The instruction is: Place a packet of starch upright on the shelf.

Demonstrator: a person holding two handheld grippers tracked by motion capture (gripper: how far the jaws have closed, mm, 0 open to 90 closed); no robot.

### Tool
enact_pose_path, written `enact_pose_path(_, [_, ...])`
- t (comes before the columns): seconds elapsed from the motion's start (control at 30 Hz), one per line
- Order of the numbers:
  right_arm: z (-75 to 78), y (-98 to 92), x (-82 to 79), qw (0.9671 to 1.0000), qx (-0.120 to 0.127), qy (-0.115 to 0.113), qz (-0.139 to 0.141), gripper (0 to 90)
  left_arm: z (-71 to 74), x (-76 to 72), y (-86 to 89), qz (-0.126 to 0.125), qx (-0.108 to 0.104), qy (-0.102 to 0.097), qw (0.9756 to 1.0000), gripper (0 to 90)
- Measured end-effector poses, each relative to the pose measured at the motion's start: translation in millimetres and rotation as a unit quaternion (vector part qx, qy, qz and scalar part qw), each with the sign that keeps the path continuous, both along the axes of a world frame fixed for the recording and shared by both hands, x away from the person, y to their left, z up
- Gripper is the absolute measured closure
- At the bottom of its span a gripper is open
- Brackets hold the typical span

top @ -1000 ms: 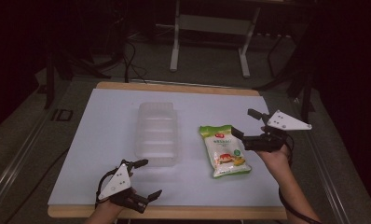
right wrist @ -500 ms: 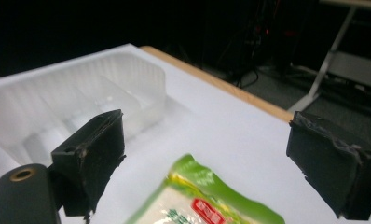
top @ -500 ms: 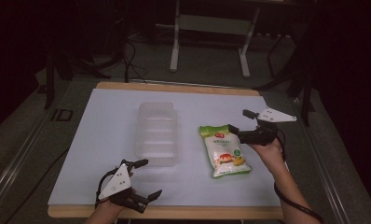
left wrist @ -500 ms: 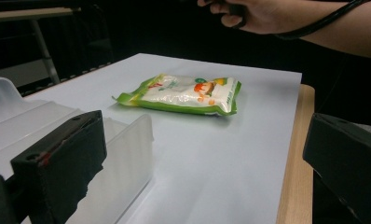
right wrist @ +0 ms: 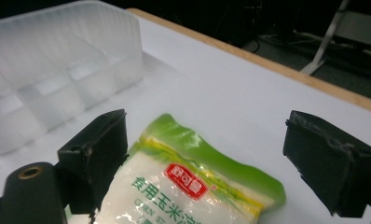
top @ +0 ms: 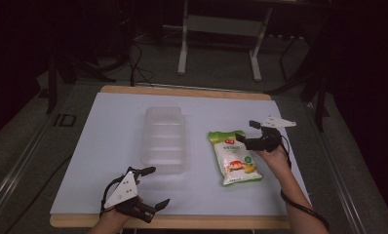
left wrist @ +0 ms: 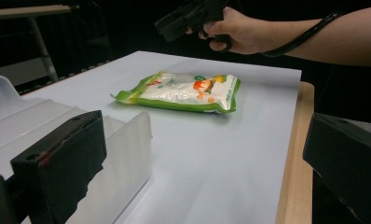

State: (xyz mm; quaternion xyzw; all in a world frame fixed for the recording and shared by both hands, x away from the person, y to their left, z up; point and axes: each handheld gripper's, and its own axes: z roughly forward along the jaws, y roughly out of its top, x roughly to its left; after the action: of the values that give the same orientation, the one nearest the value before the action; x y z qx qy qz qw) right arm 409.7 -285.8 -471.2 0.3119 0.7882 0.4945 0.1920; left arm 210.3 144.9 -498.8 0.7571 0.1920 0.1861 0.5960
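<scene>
- Lying flat right of centre on the bench [top: 109, 146] — a green bag [top: 235, 157], beside a clear tray [top: 165, 139].
- Right gripper [top: 245, 132] at the bag's top edge, jaws spread.
- Left gripper [top: 155, 187] lower left — jaws spread, empty.

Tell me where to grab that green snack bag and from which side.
Probably the far top seam of the bag. It lies flat on the table, so the body gives jaws little to close on, but in the right gripper view that green end curls up off the surface. The open right gripper already hovers beside that end; come in low from there, one jaw under the lip.
</scene>
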Motion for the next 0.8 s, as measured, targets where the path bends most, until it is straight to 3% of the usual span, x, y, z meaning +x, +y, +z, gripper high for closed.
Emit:
enact_pose_path(0.2, [-18.0,-2.2,10.2,0.9997,-0.009,0.023,-0.008,12.9,-0.3,0.2,-0.1,0.001,0.003,0.000,1.0000,0.0])
enact_pose_path(0.47, [-35.9,-4.4,20.5,0.9986,-0.034,0.033,-0.022,13.8,-0.6,0.1,-1.1,0.001,0.005,0.000,1.0000,0.0])
enact_pose_path(0.8, [-52.4,-5.5,28.6,0.9971,-0.041,0.058,-0.027,14.1,-0.9,0.2,-1.5,0.001,0.007,-0.001,1.0000,0.0])
